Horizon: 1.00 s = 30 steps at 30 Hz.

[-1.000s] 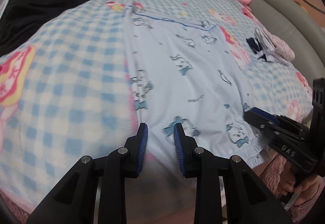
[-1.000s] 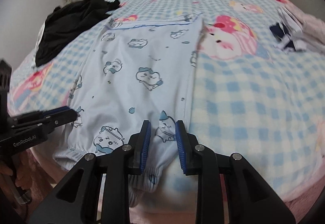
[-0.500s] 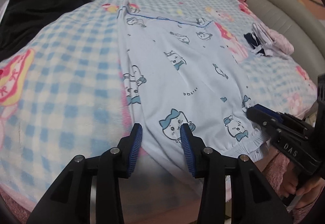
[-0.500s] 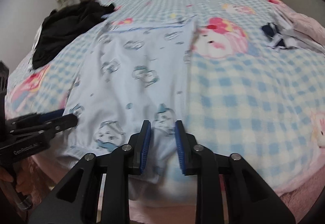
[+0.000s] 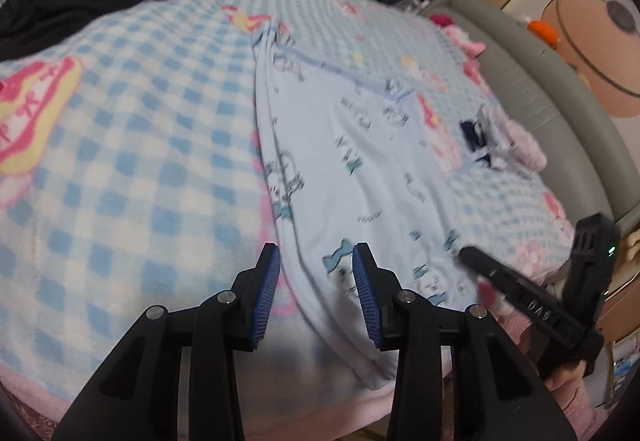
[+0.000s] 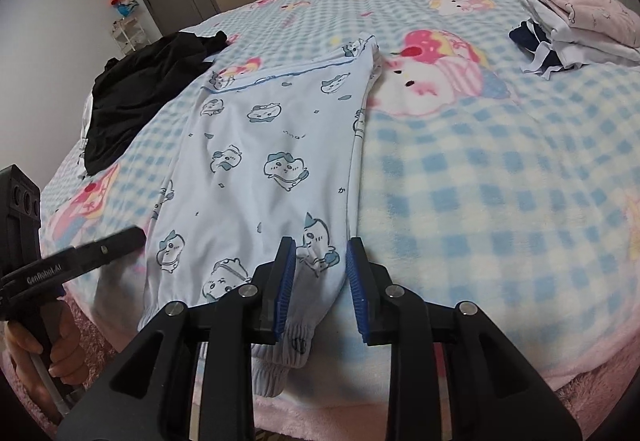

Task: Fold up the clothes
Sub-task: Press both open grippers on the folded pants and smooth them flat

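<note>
Now at the grasping step: light-blue cartoon-print cotton pyjama trousers flat on the checked bed blanket, left tool and right tool just opened halfway, astride the cuffs, gripping nothing; next, to pinch both and fold away.

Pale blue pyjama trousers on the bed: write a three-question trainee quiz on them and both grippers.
1. True or false: the pale blue pyjama trousers lie flat on the checked blanket.
2. Which garment lies beyond the left gripper? A black garment; B red towel.
3. Fill in: the right gripper has its jaws ____, fabric between them.

Key: 1 true; 2 A, the black garment; 3 open.
</note>
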Each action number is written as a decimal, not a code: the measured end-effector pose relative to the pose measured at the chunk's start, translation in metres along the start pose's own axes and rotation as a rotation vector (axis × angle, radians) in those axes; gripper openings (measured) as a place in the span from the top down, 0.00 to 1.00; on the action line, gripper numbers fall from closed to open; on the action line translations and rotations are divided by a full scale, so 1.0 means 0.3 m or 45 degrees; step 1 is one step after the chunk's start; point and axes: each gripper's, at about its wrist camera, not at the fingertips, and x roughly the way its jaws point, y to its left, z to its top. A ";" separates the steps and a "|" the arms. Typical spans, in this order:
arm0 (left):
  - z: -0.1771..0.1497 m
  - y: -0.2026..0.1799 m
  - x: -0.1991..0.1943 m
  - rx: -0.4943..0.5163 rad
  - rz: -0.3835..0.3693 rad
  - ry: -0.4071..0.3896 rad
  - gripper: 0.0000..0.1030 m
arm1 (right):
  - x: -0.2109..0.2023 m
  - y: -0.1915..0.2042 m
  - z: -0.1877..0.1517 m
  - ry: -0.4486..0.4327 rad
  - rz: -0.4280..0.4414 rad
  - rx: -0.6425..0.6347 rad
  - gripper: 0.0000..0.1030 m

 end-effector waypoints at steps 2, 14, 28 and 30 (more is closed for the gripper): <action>-0.009 -0.009 -0.006 0.006 -0.028 0.013 0.64 | 0.013 -0.001 0.021 0.001 -0.032 -0.013 0.68; -0.037 -0.026 0.032 0.004 -0.089 0.127 0.68 | 0.014 -0.040 0.009 0.026 -0.017 0.029 0.68; -0.039 -0.046 -0.044 0.044 0.020 -0.029 0.99 | 0.024 -0.047 -0.019 0.027 -0.089 0.005 0.68; -0.049 -0.026 -0.034 0.031 0.057 -0.005 0.99 | 0.025 -0.049 -0.019 0.026 -0.121 0.000 0.68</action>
